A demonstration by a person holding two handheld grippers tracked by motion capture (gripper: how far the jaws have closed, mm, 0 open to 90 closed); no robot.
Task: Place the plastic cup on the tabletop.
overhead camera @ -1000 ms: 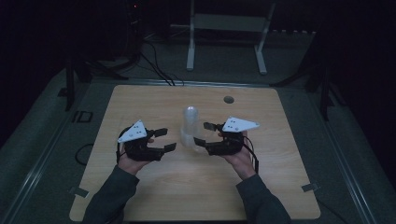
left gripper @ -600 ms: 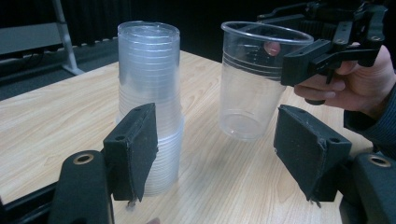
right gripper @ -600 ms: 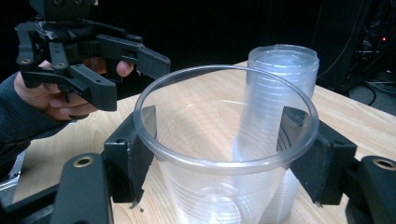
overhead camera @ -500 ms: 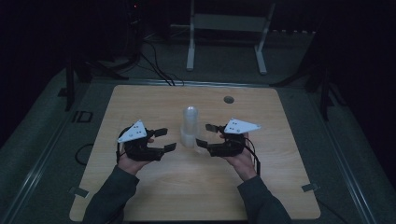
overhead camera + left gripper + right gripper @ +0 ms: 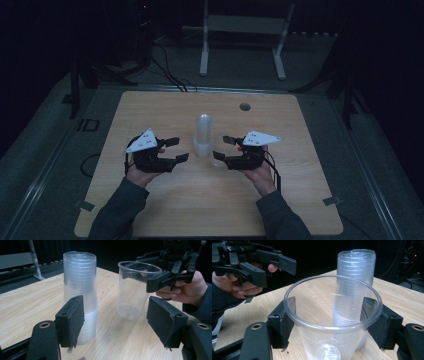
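Clamping a single clear cup (image 5: 332, 325) between its jaws, the right gripper (image 5: 225, 150) holds it upright just at three o'clock of the cup stack (image 5: 202, 137). Jaws apart and empty, the left gripper (image 5: 177, 150) waits at the stack's nine o'clock. To do this well, keep the cup level and the squeeze light, since thin plastic likely buckles. Beyond lies a pale wooden table (image 5: 150, 210), with a white frame (image 5: 240, 30) at twelve o'clock in a dark room.
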